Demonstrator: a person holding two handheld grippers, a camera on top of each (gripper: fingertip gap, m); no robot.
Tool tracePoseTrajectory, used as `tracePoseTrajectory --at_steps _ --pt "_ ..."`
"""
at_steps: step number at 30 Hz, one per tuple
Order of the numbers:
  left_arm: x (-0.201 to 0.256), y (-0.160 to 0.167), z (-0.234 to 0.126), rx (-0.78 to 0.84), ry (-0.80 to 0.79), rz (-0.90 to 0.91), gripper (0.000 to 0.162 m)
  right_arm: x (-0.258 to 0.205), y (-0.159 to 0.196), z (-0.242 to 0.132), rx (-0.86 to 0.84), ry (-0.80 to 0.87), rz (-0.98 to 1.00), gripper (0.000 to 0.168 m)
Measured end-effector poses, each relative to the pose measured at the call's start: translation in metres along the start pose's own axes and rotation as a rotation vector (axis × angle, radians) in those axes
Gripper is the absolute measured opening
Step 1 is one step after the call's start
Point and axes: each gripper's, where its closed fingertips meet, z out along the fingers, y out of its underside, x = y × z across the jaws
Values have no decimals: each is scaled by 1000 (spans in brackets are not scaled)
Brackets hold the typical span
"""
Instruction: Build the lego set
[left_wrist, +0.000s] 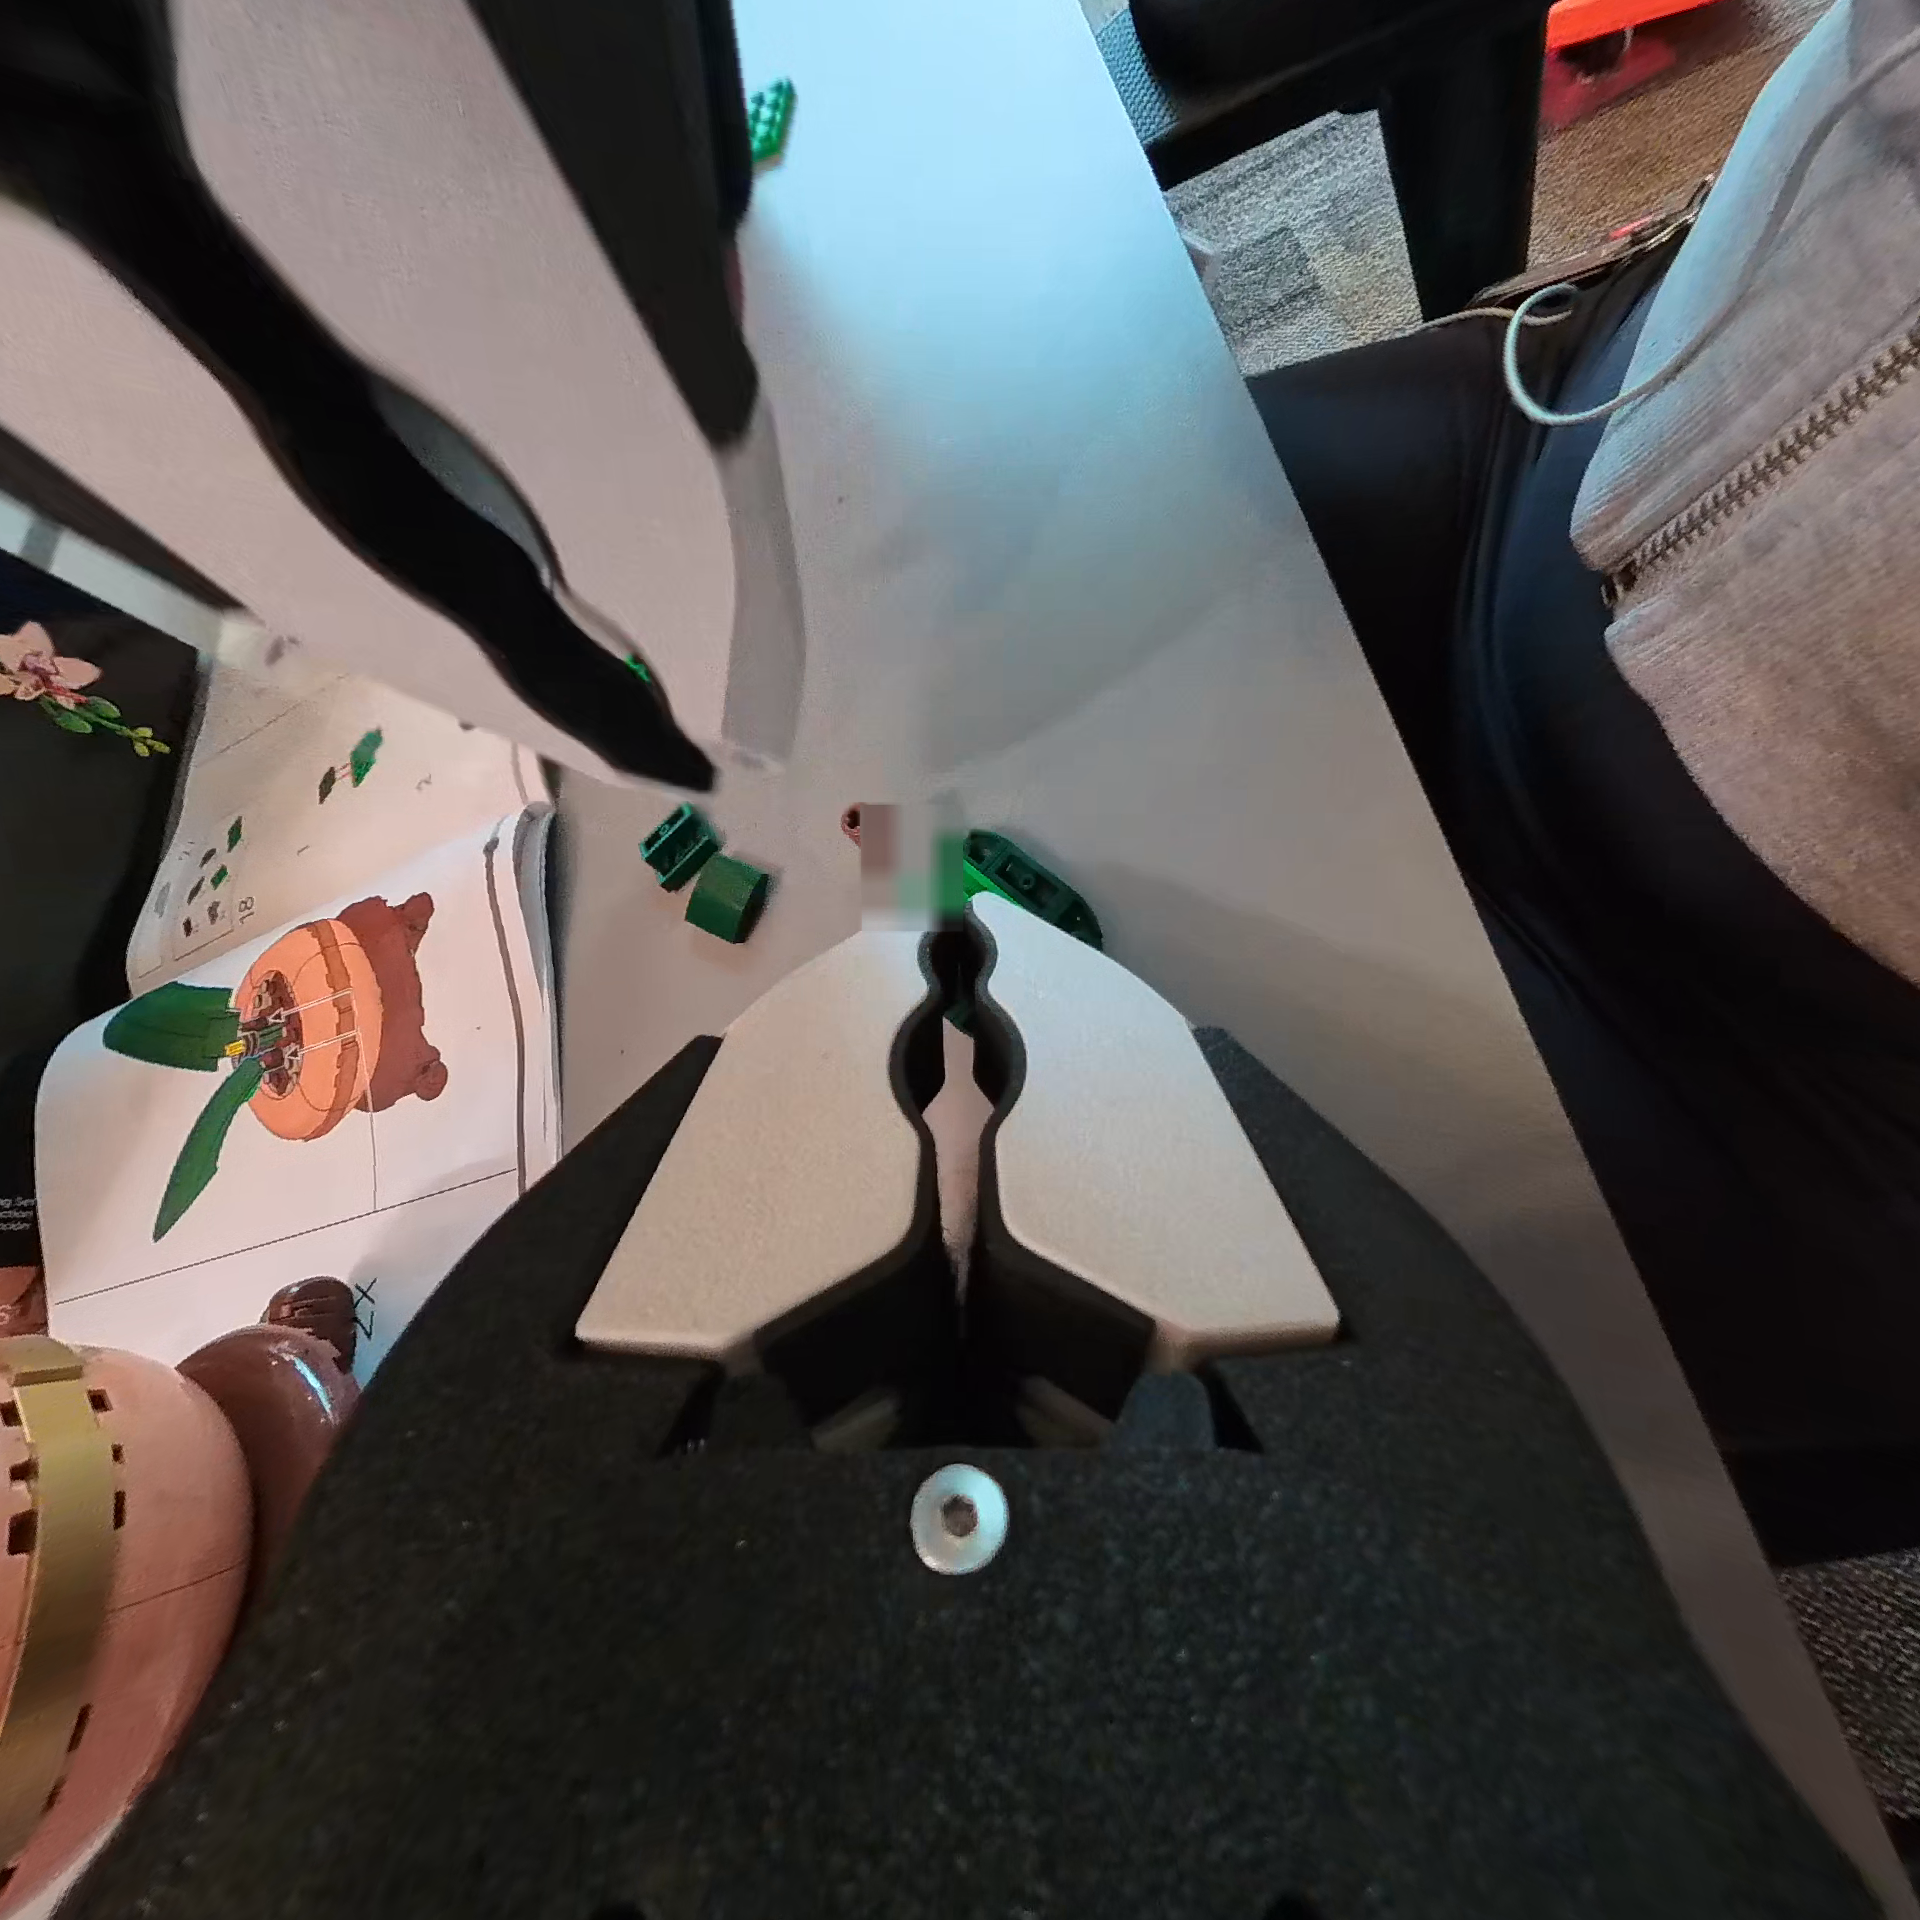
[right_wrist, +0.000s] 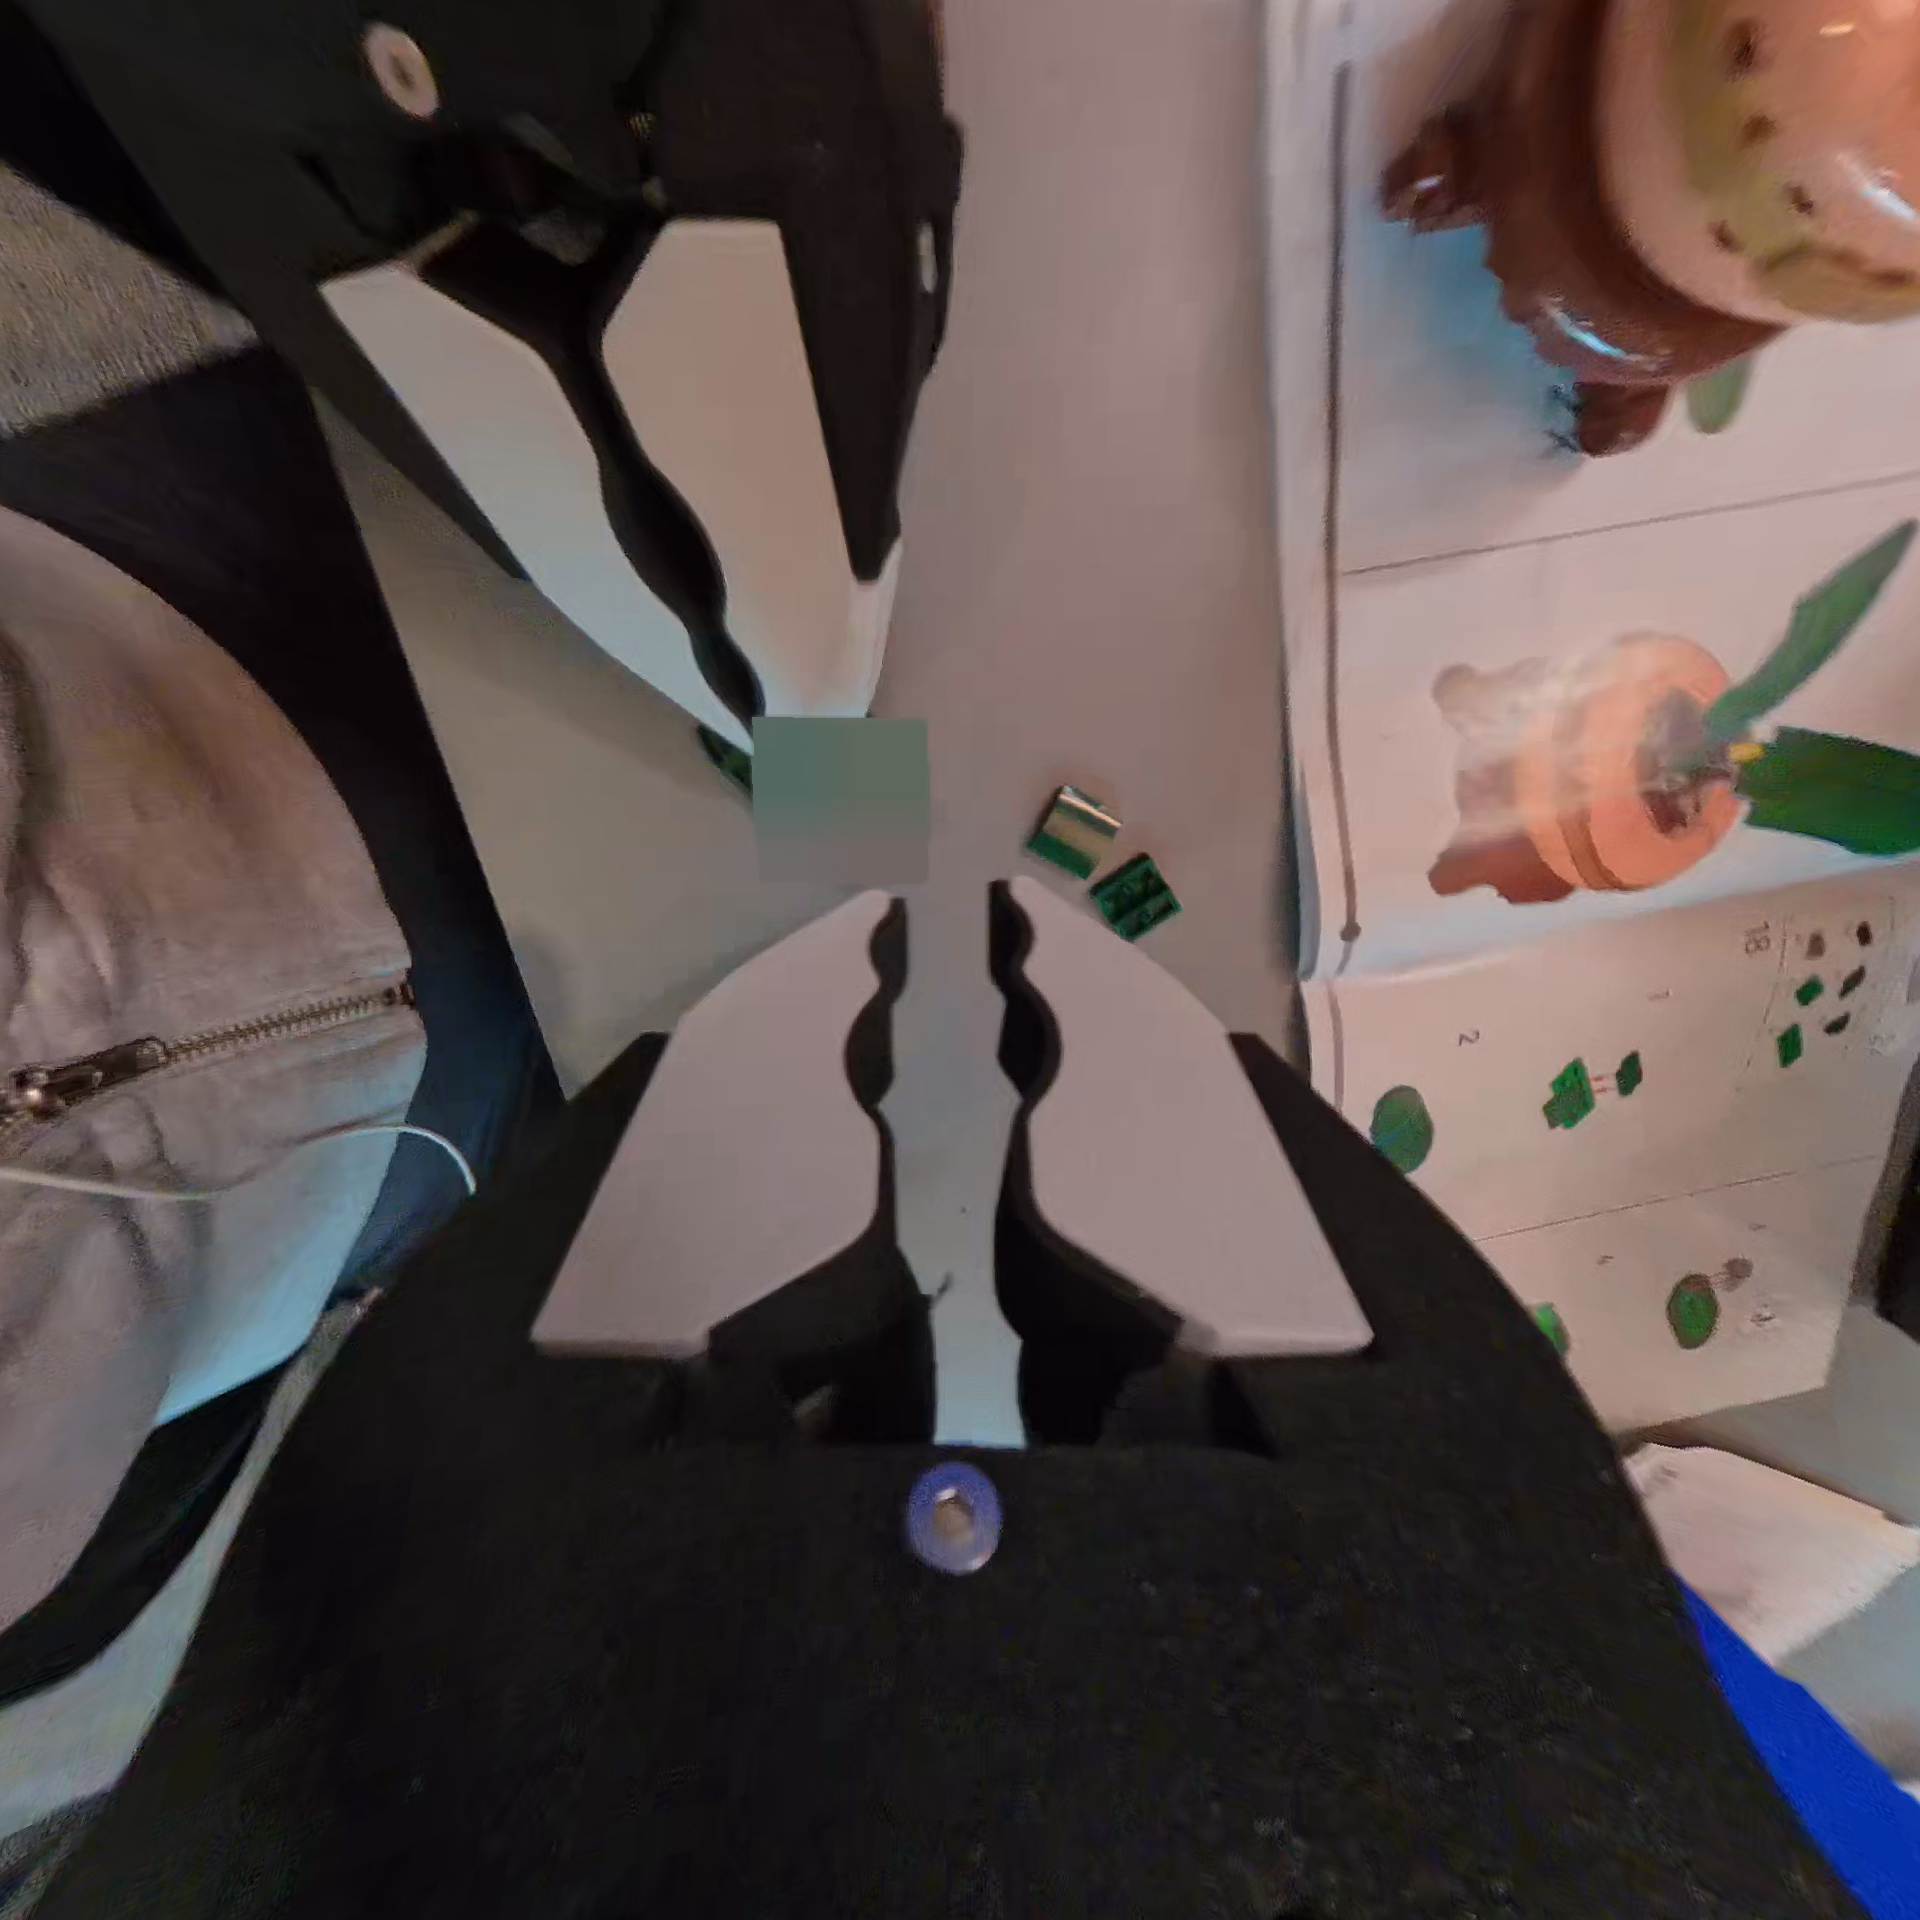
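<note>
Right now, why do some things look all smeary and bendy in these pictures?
Left wrist view: the right gripper is smeared by motion, and the table edge bows from the wide lens. Right wrist view: the pot and booklet are blurry; one green brick shows glare.

Black foam tongs (left_wrist: 951, 935) w/ white fingers, silver screw; grey zip hoodie (left_wrist: 1766, 582).
</note>
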Motion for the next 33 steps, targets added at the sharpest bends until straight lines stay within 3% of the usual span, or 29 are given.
tracePoseTrajectory --at_steps 3,8,12,21,33 --pt "0 0 0 0 1 -1 0 6 5 -10 209 21 64 36" --pt "0 0 0 -1 -30 28 0 -10 10 12 512 -144 306 26" --pt "-1 -1 0 0 -105 115 0 -9 7 23 625 -215 488 21" --pt "-2 -1 0 -5 -122 120 0 -9 1 35 558 -307 500 10" --pt "0 -3 1 2 -95 112 0 -8 -2 37 332 -220 375 8"
